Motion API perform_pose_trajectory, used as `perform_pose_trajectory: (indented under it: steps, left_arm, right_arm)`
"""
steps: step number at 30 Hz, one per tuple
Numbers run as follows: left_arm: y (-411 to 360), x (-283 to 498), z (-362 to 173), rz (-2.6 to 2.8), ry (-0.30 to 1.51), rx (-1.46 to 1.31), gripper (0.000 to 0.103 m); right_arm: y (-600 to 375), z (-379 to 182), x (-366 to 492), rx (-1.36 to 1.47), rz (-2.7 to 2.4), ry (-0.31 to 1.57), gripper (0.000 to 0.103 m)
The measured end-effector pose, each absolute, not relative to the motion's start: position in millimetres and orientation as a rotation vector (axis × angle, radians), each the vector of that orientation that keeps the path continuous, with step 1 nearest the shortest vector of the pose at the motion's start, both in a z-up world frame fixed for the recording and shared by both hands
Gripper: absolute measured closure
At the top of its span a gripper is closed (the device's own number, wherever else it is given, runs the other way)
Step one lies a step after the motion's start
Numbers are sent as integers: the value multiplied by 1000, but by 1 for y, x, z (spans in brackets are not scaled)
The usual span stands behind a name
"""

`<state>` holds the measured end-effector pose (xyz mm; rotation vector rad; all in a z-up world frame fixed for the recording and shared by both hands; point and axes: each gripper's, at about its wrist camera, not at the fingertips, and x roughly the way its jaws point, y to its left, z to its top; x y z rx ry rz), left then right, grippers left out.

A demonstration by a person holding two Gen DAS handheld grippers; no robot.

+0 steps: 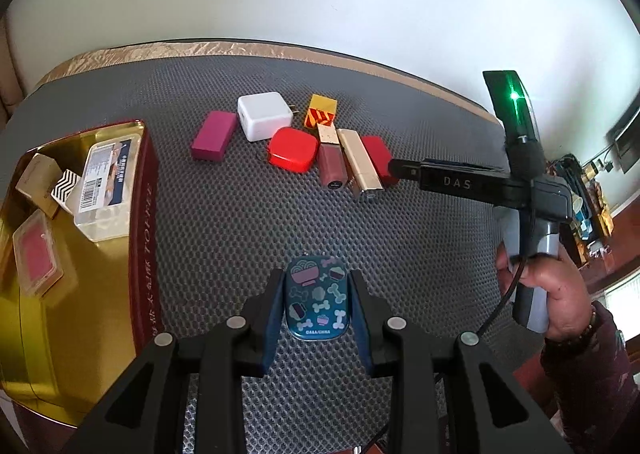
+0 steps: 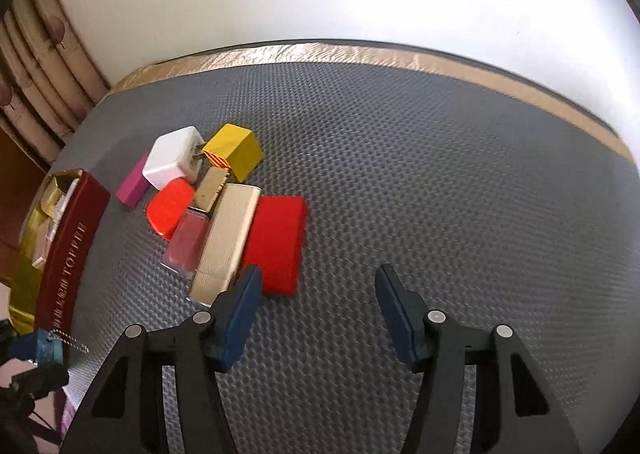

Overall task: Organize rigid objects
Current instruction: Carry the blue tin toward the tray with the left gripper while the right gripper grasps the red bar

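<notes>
My left gripper (image 1: 316, 290) is shut on a small teal tin with cartoon prints (image 1: 317, 300), held just above the grey mat. To its left is a gold-lined red toffee tin (image 1: 142, 221) holding several small boxes. My right gripper (image 2: 318, 286) is open and empty, just right of a cluster: a red flat box (image 2: 276, 242), a cream lipstick case (image 2: 226, 238), a pink gloss bottle (image 2: 188, 240), a red rounded case (image 2: 170, 205), a white charger (image 2: 174, 157), a yellow cube (image 2: 236, 149) and a magenta block (image 2: 134, 183). The right gripper also shows in the left wrist view (image 1: 394, 167), at the cluster's right edge.
The grey mesh mat (image 2: 400, 173) covers the table, with a tan edge strip (image 2: 360, 53) along the far side below a white wall. The toffee tin shows in the right wrist view (image 2: 70, 250) at far left. Cluttered shelves (image 1: 588, 197) stand at far right.
</notes>
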<state>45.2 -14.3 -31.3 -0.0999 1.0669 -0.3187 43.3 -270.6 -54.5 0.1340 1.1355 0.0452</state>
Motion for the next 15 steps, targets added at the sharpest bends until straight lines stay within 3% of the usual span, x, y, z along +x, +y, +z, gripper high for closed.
perform_pose_trajectory:
  steps: [15]
  left_arm:
    - [-10, 54, -42, -323, 1112, -143, 72]
  right_arm:
    - [-246, -75, 85, 39, 44, 1212, 43]
